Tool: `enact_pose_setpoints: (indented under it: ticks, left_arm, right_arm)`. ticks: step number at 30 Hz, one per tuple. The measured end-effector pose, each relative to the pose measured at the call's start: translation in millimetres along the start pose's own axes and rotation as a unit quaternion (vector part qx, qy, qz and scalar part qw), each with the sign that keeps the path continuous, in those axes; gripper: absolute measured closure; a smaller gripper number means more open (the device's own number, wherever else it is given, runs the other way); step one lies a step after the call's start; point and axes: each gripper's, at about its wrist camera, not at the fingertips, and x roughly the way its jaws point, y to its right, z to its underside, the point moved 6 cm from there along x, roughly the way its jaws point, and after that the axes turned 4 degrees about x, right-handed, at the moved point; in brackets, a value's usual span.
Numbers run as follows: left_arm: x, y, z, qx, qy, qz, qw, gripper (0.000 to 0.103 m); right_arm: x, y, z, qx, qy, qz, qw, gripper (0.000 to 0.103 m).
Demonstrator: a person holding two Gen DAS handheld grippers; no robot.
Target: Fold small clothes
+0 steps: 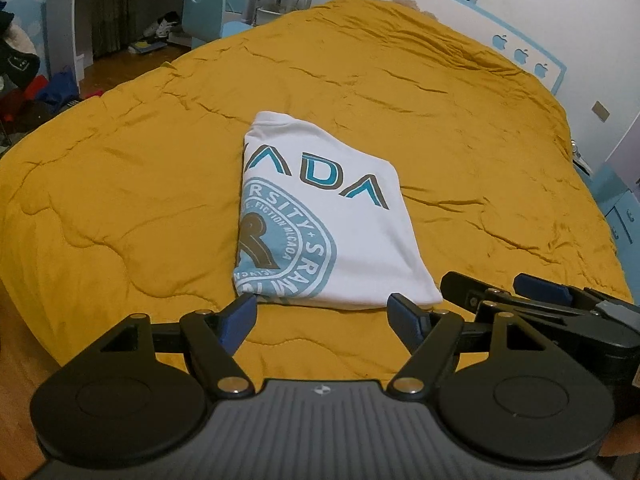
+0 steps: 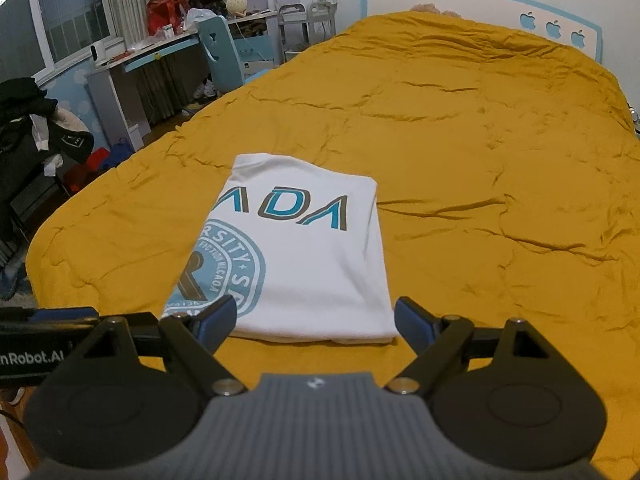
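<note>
i have the white t-shirt (image 1: 320, 216) lying on the mustard bedspread (image 1: 120, 200), already folded down to a narrow packet with the printed side up. it sits straight ahead of both pairs of tongs, and its long axis runs away from me toward the headboard (image 2: 480, 4), so the short hem edge is the one facing me.

the left tongs (image 1: 322, 316) are spread wide apart and hold nothing; their tips bracket the near hem, just short of it, and i cannot tell whether they touch the cloth. the right tongs (image 2: 314, 320) are spread apart too, empty, and frame the same near edge from slightly to the right. in the left wrist view the right tongs (image 1: 520, 292) show just beside the shirt's near right corner, so the two sit side by side, about equally near, left at the left corner and right at the right.

i judge the remaining fold to be across the long axis: pinch both near corners and carry the hem forward over the lettering. the risk is catching the bedspread with the bottom layer.
</note>
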Motion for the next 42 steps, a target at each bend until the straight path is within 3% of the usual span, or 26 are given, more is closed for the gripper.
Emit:
enact_pose_setpoints:
  ticks: [42]
  left_arm:
    - [2.8, 2.6, 3.9, 0.005, -0.019, -0.017, 0.9997, 0.018]
  right_arm:
    - [2.3, -1.5, 7.0, -0.002, -0.019, 0.024, 1.000, 0.021]
